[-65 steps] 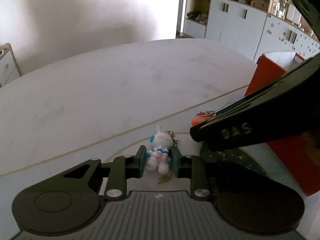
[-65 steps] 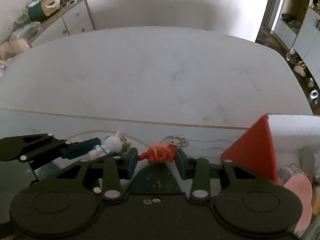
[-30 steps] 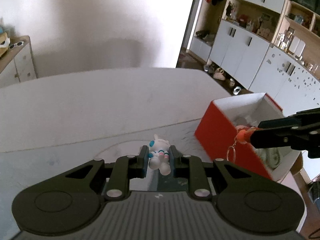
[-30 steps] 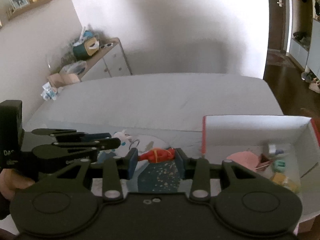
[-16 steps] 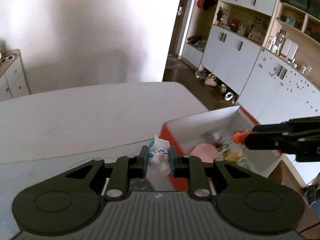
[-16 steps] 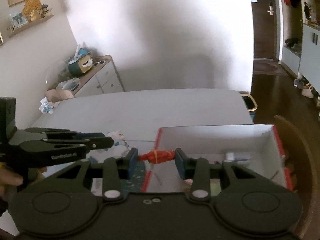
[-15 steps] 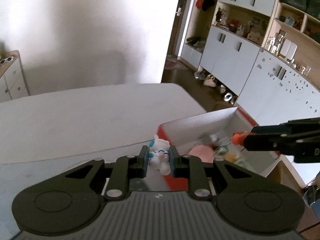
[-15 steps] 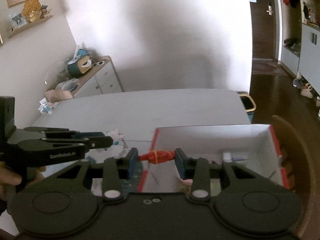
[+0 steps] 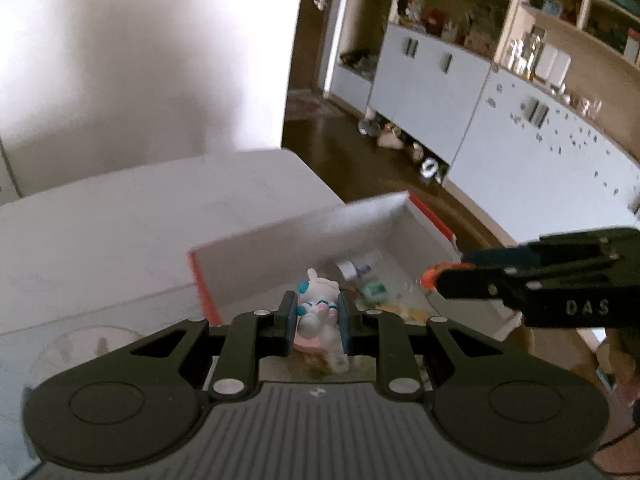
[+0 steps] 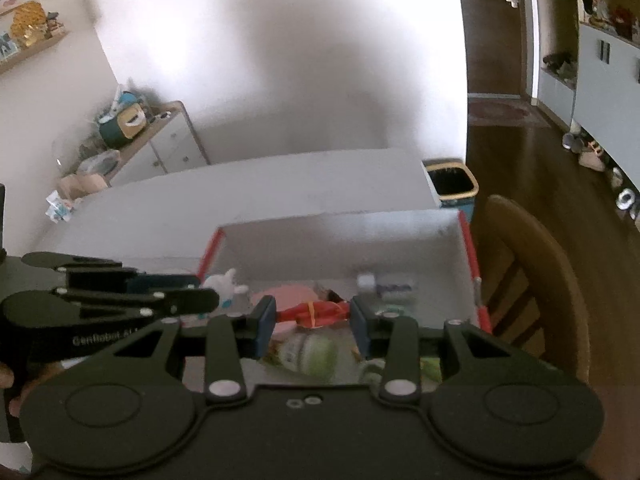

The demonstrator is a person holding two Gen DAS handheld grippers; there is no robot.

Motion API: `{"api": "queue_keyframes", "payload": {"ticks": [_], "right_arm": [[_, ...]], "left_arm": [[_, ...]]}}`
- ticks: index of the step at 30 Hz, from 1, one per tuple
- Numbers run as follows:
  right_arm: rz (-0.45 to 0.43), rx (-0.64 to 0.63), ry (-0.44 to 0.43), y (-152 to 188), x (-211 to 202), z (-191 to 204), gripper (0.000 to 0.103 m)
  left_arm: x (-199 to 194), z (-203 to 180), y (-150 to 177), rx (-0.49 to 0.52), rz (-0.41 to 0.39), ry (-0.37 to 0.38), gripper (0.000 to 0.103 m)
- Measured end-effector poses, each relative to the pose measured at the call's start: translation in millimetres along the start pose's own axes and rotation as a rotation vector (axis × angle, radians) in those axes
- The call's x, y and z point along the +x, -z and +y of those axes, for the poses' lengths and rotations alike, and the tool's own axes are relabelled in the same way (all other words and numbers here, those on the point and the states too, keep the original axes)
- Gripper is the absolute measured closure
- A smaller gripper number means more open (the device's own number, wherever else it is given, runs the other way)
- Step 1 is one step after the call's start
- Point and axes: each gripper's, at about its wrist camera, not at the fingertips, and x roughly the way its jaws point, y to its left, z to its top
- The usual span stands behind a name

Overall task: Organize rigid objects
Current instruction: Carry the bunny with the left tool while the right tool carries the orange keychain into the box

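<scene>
My left gripper (image 9: 316, 322) is shut on a small white rabbit figure (image 9: 318, 308) with blue and pink marks. It hangs over the near left part of an open box (image 9: 320, 224), red outside and white inside. My right gripper (image 10: 313, 320) is shut on a red-orange keychain figure (image 10: 316, 312) and hovers over the same box (image 10: 340, 232). The left gripper's fingers (image 10: 168, 300) with the rabbit (image 10: 224, 282) show at the left of the right wrist view. In the left wrist view the right gripper's fingers (image 9: 520, 280) reach in from the right.
The box holds several small things: a pink disc (image 10: 286, 294), a green-and-white bottle (image 10: 312, 354), a small white bottle (image 10: 380, 282) and a teal piece (image 9: 374, 292). A wooden chair (image 10: 536, 264) stands right of the white table (image 10: 260, 192). A bin (image 10: 450, 182) sits on the floor behind.
Both grippers carried their figures to the right, from over the table to over the open box. Neither grip has changed.
</scene>
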Motion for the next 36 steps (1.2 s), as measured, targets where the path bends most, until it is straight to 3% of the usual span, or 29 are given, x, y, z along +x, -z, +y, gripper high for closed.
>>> {"api": "queue_keyframes", "payload": {"ticks": [8,18,36], "right_arm": [[0.069,0.000,0.017,18,22,-19,0.064],[0.163,-0.021,0.033,38,49,-31,0.064],[0.214,-0.025,0.013,43,50,-40,0.061]], "left_arm": [[39,-25,24,0.028,0.115,-0.024,0.082],[66,-39,35,0.048,0.168,-0.026,0.082],[101,-30,46,-0.024,0.328,-0.034,0.082]]}}
